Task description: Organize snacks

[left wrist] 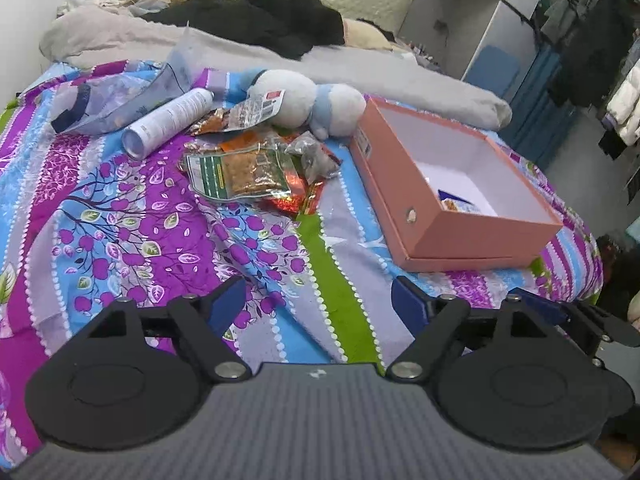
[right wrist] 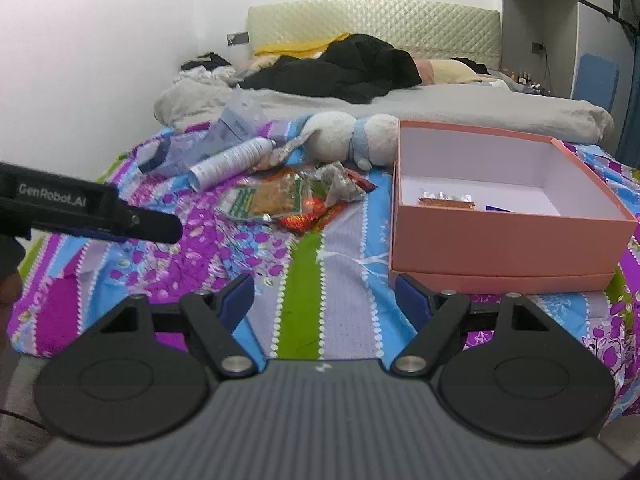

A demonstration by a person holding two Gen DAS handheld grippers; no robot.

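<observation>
Snack packets [left wrist: 256,168] heaped mid-bed [left wrist: 120,240], box [left wrist: 452,184] to their right holding a few packets, tube [left wrist: 170,122] left of the heap, plush toy [left wrist: 308,100] behind it, clothes [left wrist: 256,20] further back by the headboard [right wrist: 372,24]

Matt pink cardboard box [left wrist: 420,216]; glossy, crinkled foil-and-plastic snack packets [left wrist: 256,176]; smooth white tube [left wrist: 168,124]; fuzzy plush toy [left wrist: 304,100]; soft printed cloth bedspread [left wrist: 160,240].

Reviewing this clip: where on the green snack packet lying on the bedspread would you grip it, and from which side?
Probably the near sealed edge of the green snack packet, coming in low from the camera side. It lies flat on top of the pile, that flat seam is exposed over the bedspread, and other wrappers crowd its far and right sides.
</observation>
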